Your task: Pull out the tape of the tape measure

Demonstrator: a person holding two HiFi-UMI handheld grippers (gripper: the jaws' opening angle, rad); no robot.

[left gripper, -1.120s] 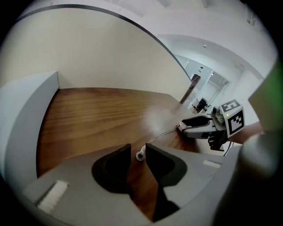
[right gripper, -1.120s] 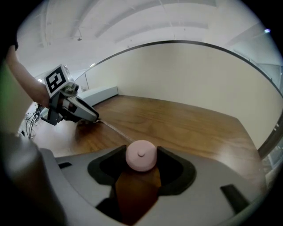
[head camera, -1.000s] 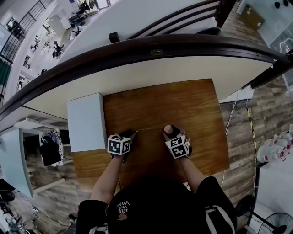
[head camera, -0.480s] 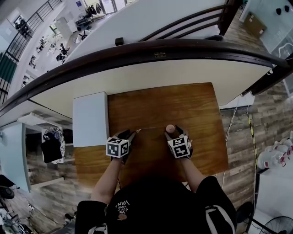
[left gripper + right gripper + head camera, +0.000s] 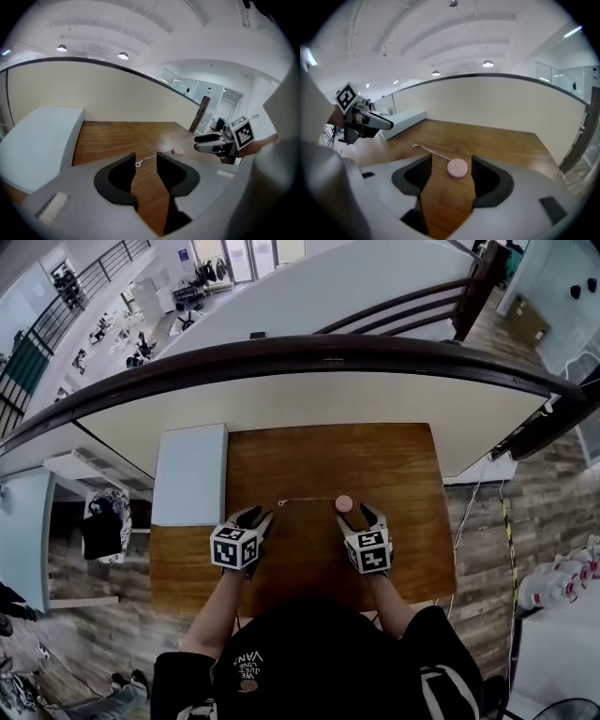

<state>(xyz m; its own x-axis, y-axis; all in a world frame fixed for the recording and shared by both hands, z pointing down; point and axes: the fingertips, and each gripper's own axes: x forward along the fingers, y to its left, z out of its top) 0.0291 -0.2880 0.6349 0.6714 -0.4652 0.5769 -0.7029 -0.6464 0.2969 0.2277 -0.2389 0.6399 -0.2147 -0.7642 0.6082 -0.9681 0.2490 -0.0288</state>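
Observation:
A small round pink tape measure (image 5: 344, 503) lies on the wooden table (image 5: 394, 465), its thin tape (image 5: 309, 501) drawn out to the left and ending in a ring (image 5: 281, 503). My left gripper (image 5: 260, 517) hovers just short of that ring (image 5: 138, 164). Its jaws have just been opening and stand open (image 5: 146, 159), with nothing held between them. My right gripper (image 5: 367, 514) is also open (image 5: 451, 160), above and just behind the pink case (image 5: 457, 168), not touching it. Each gripper shows in the other's view: the right one (image 5: 211, 143), the left one (image 5: 382, 123).
A white box (image 5: 190, 474) lies along the table's left side, close to my left gripper (image 5: 37, 140). A curved cream wall with a dark rail (image 5: 309, 352) rises behind the table. The table's front edge is near the person's body.
Both grippers have let go and risen back toward the person. The pink case and the tape's ring end now lie free on the table with the tape stretched between them.

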